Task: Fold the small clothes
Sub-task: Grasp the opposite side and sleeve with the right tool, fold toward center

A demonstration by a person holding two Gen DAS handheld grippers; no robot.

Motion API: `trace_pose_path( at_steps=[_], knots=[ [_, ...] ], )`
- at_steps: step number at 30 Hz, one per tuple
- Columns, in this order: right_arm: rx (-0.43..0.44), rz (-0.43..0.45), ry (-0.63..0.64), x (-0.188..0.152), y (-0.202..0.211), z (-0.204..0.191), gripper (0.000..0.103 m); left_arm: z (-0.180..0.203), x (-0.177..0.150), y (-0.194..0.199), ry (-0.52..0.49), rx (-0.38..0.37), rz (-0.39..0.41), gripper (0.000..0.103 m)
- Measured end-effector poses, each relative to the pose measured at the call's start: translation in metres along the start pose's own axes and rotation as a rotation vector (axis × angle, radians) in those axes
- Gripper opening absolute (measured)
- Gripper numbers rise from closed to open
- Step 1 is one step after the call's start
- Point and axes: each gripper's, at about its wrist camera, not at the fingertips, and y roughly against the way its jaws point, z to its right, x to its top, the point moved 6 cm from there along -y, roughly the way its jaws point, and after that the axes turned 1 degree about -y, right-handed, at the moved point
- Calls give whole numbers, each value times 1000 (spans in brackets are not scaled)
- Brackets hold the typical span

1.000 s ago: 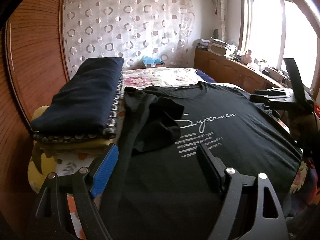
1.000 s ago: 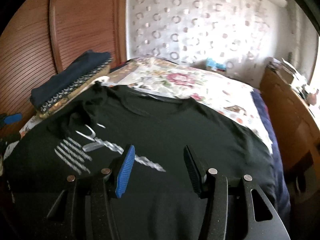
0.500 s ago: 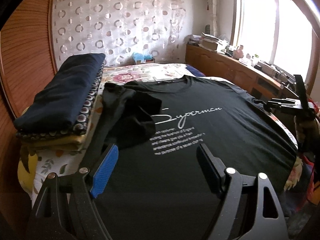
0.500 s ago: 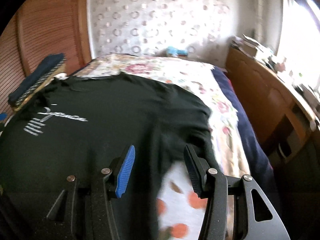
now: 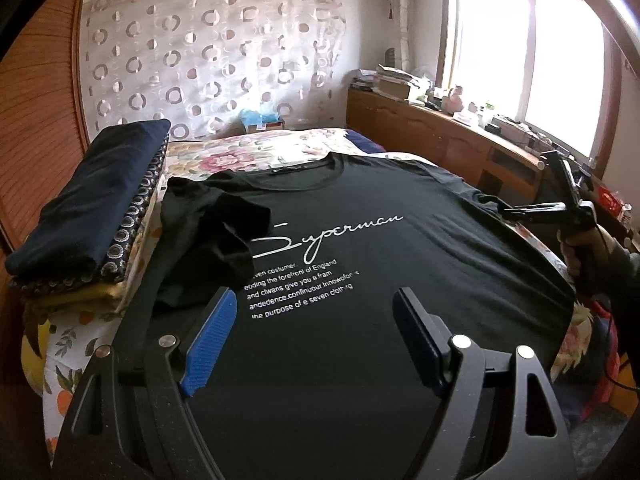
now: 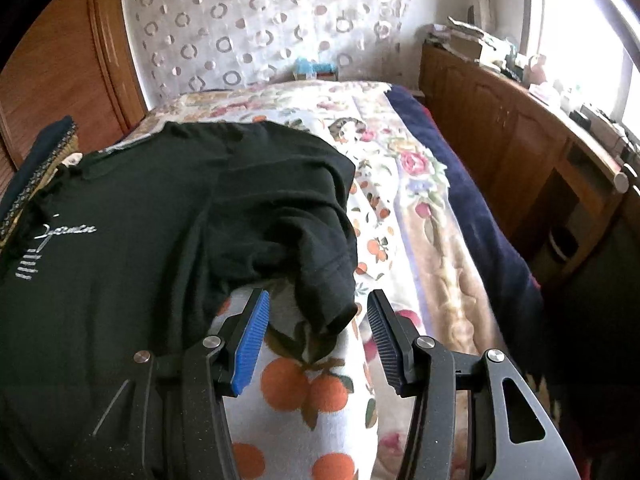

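Note:
A black T-shirt (image 5: 360,264) with white "Superman" lettering lies face up on the bed; its left sleeve (image 5: 216,224) is folded over onto the chest. My left gripper (image 5: 316,320) is open and empty above the shirt's lower front. My right gripper (image 6: 318,320) is open, its fingers on either side of the hem of the shirt's right sleeve (image 6: 312,256), which lies rumpled on the bedspread. The right gripper also shows in the left wrist view (image 5: 560,204) at the shirt's right edge.
A stack of folded clothes (image 5: 92,208), navy on top, sits at the left by the wooden wardrobe (image 5: 36,128). The floral and orange-print bedspread (image 6: 400,184) shows to the right. A wooden cabinet (image 6: 520,132) with clutter runs under the window.
My right gripper swung right from over the shirt's chest to the right sleeve and came close to its hem. My left gripper drew back and turned slightly right.

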Motion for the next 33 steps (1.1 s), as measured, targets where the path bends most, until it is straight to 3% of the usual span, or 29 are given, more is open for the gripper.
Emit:
trace_pose_path(
  at_steps=[3,5,7,8,13,16,21,29,30,33],
  knots=[
    [-1,4,8,9,2,9,45,0,0,-1,3,3,-3,81],
    [-3,7,21,15,0,13,22,-1,-1,0,9,4,-3,81],
    [-15,29,40,20,1,15,10,-2,-3,-1,14,5,-3,81],
    [-25,50,54,23,2,14,8,-3,-3,0,16,5,-4,81],
    [53,213,89,42,43,-18,7,-4,-5,1,27,9,-2,81],
    [112,260,160,43,66,-57,7,-4,-4,2,29,9,2,81],
    [152,193,251,13,62,-103,7,-3,-2,5,33,5,15,81],
    [137,88,253,-23,47,-104,8,-4,1,9,40,5,32,81],
    [136,82,254,-24,48,-105,9,-4,1,10,41,4,34,81],
    [145,78,238,-28,58,-104,27,-3,1,10,44,3,38,81]
  ],
)
